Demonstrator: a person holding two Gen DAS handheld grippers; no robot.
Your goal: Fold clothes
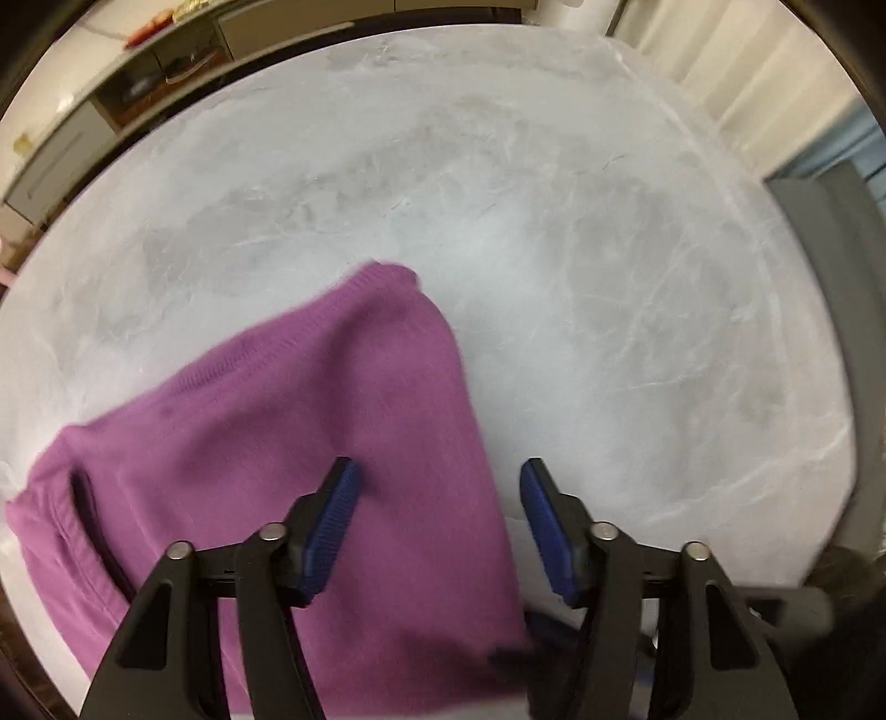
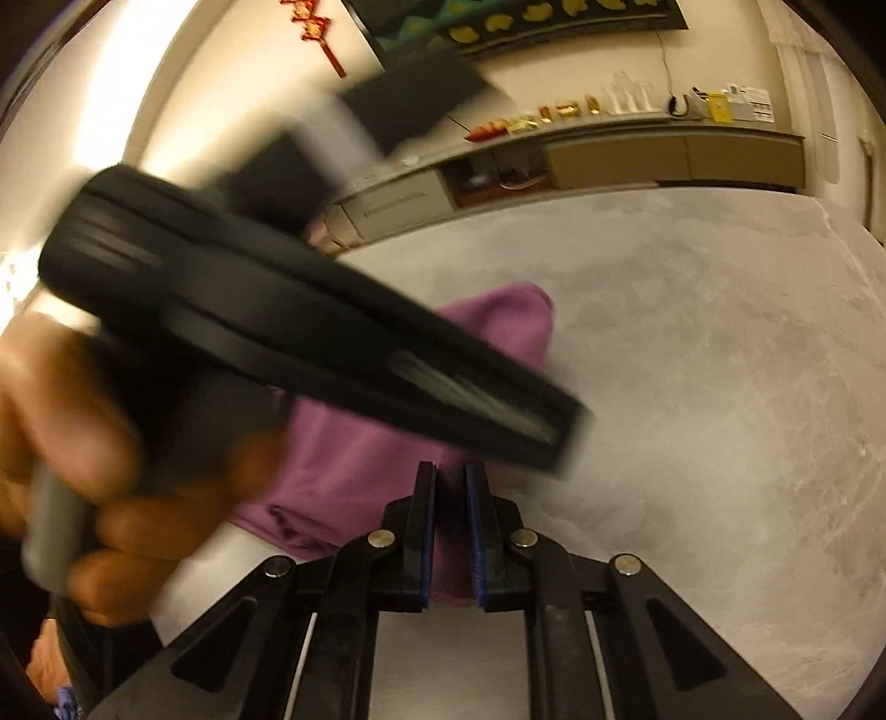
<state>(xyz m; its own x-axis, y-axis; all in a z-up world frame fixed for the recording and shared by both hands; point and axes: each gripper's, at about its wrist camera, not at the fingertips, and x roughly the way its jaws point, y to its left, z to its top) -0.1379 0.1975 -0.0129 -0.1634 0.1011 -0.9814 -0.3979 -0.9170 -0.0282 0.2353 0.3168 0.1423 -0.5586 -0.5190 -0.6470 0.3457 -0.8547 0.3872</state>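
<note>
Purple sweatpants lie bunched at the near edge of the grey marbled table, the left gripper poised above with jaws spread wide, the right gripper pinching the near cloth edge, jaws narrow.

You see a grey marbled table filling mid-frame, a low cabinet along the cream wall at the top, and a red ornament hanging upper left.
</note>
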